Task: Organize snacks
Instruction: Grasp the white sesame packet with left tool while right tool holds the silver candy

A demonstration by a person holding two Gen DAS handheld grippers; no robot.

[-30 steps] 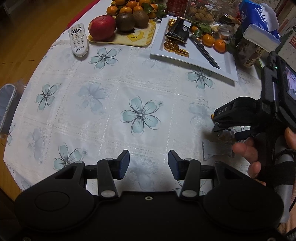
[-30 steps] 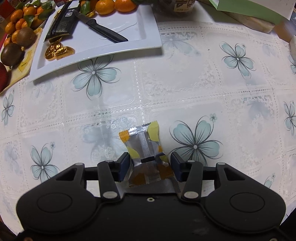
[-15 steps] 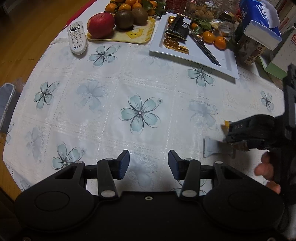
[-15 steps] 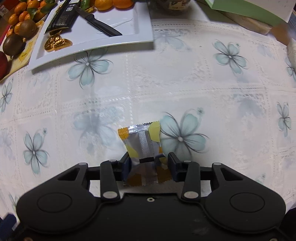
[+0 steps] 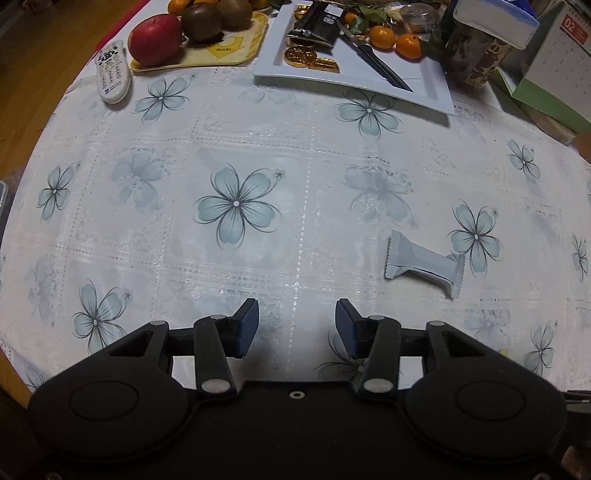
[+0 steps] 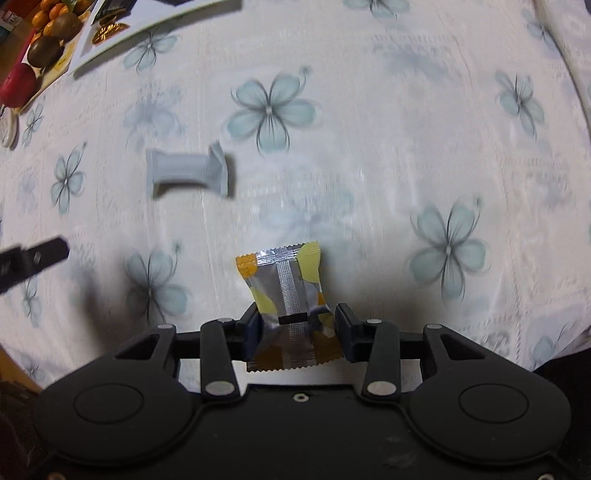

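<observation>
My right gripper (image 6: 295, 325) is shut on a silver, yellow and orange snack packet (image 6: 284, 280), which it holds above the flowered tablecloth. A pale grey wrapped snack (image 6: 184, 171) lies flat on the cloth to the upper left of it. In the left wrist view that grey snack (image 5: 424, 264) lies to the right of and a little beyond my left gripper (image 5: 297, 325). The left gripper stands open with nothing between its blue pads. A white rectangular plate (image 5: 424, 85) at the far side holds gold foil coins (image 5: 301, 57), a dark packet (image 5: 317, 27), a knife and tangerines.
A yellow tray (image 5: 236, 51) with an apple and kiwis sits at the far left, with a white remote (image 5: 112, 72) beside it. A tissue box (image 5: 491, 18), a jar and a desk calendar (image 5: 557, 62) crowd the far right. The table edge curves along the left.
My right gripper has lifted the yellow packet and carried it off to the right, out of the left wrist view. The grey snack now lies uncovered. My left gripper has edged forward, still open.
</observation>
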